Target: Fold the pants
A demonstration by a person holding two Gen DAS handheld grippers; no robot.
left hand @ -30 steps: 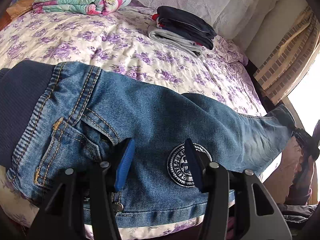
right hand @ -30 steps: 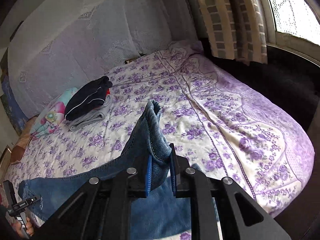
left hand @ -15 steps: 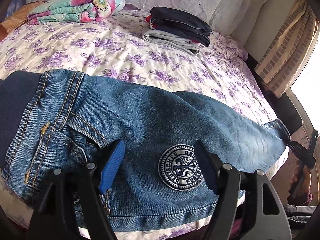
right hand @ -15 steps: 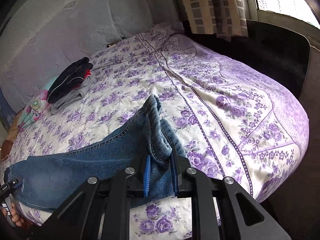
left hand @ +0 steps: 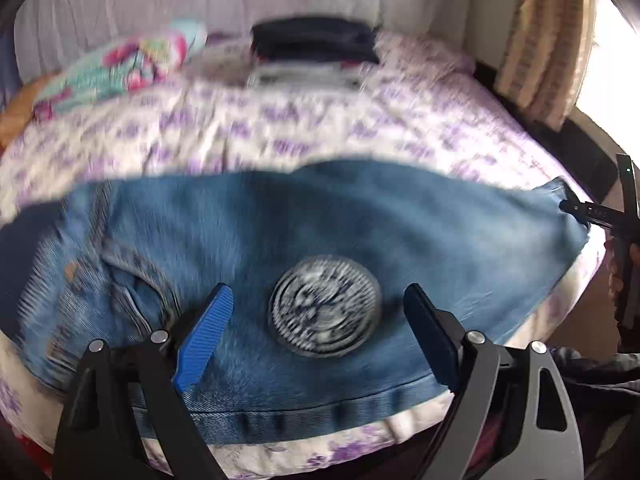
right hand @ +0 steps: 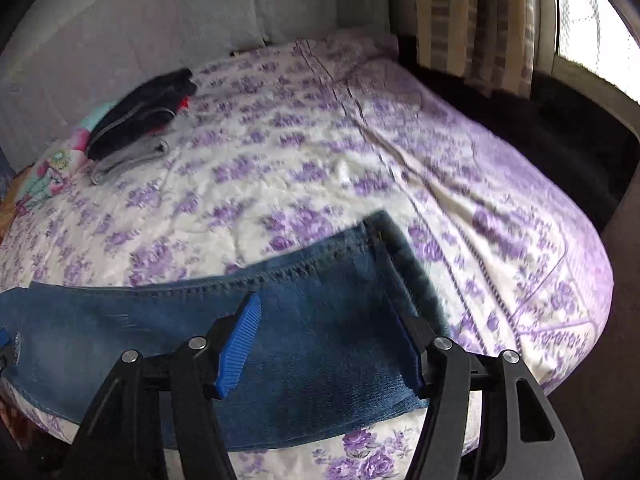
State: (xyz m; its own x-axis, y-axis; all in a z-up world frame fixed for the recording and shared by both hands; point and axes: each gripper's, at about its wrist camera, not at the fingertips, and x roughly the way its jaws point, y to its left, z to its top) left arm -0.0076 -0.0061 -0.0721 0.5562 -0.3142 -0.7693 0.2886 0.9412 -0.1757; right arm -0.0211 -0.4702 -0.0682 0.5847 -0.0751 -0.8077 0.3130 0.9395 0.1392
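Observation:
Blue denim pants (left hand: 360,232) lie flat along the near edge of the bed, waist at the left, with a round embroidered patch (left hand: 325,310). My left gripper (left hand: 320,320) is open just above the seat area, its fingers either side of the patch. In the right wrist view the leg end of the pants (right hand: 320,320) lies flat on the bed, and my right gripper (right hand: 324,340) is open over it, holding nothing. The right gripper also shows at the far right of the left wrist view (left hand: 600,212), by the hem.
The bed (right hand: 360,152) has a purple-flowered cover. A stack of folded dark and grey clothes (left hand: 312,52) and a folded colourful blanket (left hand: 120,68) lie at the far side near the pillows. A striped curtain (right hand: 472,20) and window are to the right.
My right gripper has let go of the pant leg and opened; the leg now lies flat on the bed. My left gripper has opened wider. Both views are blurred by motion.

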